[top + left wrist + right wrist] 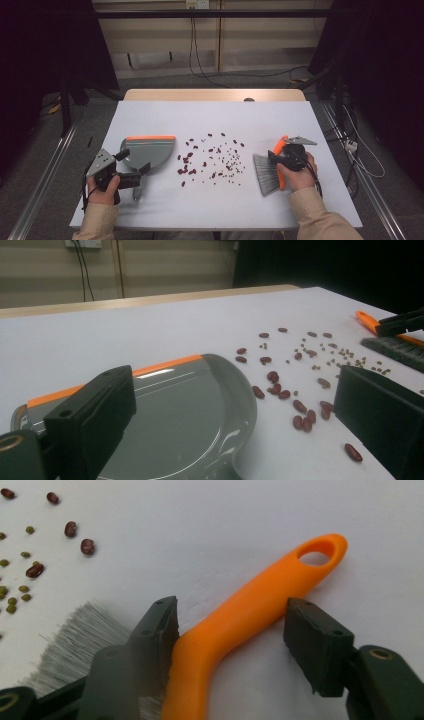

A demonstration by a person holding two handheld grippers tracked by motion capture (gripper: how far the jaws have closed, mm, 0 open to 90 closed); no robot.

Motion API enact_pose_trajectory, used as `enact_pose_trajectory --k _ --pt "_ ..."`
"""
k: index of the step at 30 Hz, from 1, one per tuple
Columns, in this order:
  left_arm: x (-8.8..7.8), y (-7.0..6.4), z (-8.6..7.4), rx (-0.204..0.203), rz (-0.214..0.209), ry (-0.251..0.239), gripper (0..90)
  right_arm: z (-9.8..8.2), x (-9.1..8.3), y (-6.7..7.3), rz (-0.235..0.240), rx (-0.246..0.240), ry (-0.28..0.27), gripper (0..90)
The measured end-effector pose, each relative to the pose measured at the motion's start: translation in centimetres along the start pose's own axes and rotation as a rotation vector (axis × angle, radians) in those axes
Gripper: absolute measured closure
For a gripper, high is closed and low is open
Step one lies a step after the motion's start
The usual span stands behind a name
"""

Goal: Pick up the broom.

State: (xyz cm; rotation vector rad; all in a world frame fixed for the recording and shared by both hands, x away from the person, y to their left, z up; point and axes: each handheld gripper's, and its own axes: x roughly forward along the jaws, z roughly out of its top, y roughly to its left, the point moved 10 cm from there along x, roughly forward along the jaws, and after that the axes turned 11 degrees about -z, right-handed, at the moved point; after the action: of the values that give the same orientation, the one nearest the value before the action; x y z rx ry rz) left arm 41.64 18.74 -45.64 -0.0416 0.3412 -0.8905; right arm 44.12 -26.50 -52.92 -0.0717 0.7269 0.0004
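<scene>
Right hand-held gripper (230, 630), jaws half-closed astride orange brush handle (260, 605) at three o'clock; left hand-held gripper (235, 425) wide over dustpan (190, 410).

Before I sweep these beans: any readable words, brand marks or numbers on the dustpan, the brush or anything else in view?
None can be read. The grey dustpan, the brush's orange handle and the white table show no print; the wall socket plate is too small to tell.

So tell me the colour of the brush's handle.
Bright orange; the brush handle shows best in the right gripper view.
</scene>
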Motion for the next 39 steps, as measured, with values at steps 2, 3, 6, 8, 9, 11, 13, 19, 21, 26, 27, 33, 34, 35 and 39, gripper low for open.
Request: enact_pose_trajectory --k 2,3,6,8,9,11,13,19,21,26,27,33,34,35,39 --pt "0.0 0.0 0.0 0.001 0.001 0.0 3.4 0.0 0.1 0.4 0.022 -0.003 0.027 44.8" --pt "0.0 0.0 0.0 0.0 0.001 -0.001 3.4 0.0 0.1 0.4 0.015 -0.024 0.038 45.2" --pt "0.0 0.0 0.0 0.002 0.003 0.001 3.4 0.1 0.2 0.7 0.023 -0.05 0.069 51.1" --pt "0.0 0.0 0.0 0.003 0.003 0.002 3.4 0.3 0.2 0.9 0.039 -0.061 0.077 55.0" --pt "0.0 0.0 0.0 0.002 0.003 0.001 3.4 0.3 0.2 1.0 0.048 -0.069 0.08 58.7" --pt "0.0 0.0 -0.1 0.004 0.001 0.005 3.4 0.3 0.0 1.7 0.092 -0.081 0.097 68.5" --pt "0.1 0.0 -0.1 0.001 0.001 0.003 3.4 0.4 0.0 1.9 0.102 -0.096 0.1 68.9" --pt "0.1 0.0 -0.1 0.005 0.002 0.007 3.4 0.5 -0.1 2.0 0.119 -0.101 0.137 68.4" --pt "0.1 0.0 -0.1 0.005 0.003 0.009 3.5 0.5 -0.2 2.0 0.11 -0.106 0.136 68.1" --pt "0.1 0.0 -0.2 0.005 0.002 0.011 3.4 0.2 -0.2 2.1 0.083 -0.159 0.152 63.1" --pt "0.2 0.0 -0.2 0.005 0.002 0.011 3.4 0.2 -0.1 2.1 0.087 -0.163 0.152 63.3" --pt "0.2 0.0 -0.2 0.013 0.001 0.019 3.5 0.2 0.1 2.0 0.099 -0.115 0.195 67.8" --pt "0.2 0.0 -0.2 0.013 0.002 0.018 3.5 0.2 0.1 2.0 0.102 -0.114 0.195 67.9" --pt "0.2 0.0 -0.2 0.015 0.002 0.019 3.5 0.2 0.2 1.9 0.106 -0.111 0.194 67.9" --pt "0.2 -0.1 -0.1 0.012 0.0 0.014 3.5 0.2 0.2 1.9 0.107 -0.111 0.193 68.0"
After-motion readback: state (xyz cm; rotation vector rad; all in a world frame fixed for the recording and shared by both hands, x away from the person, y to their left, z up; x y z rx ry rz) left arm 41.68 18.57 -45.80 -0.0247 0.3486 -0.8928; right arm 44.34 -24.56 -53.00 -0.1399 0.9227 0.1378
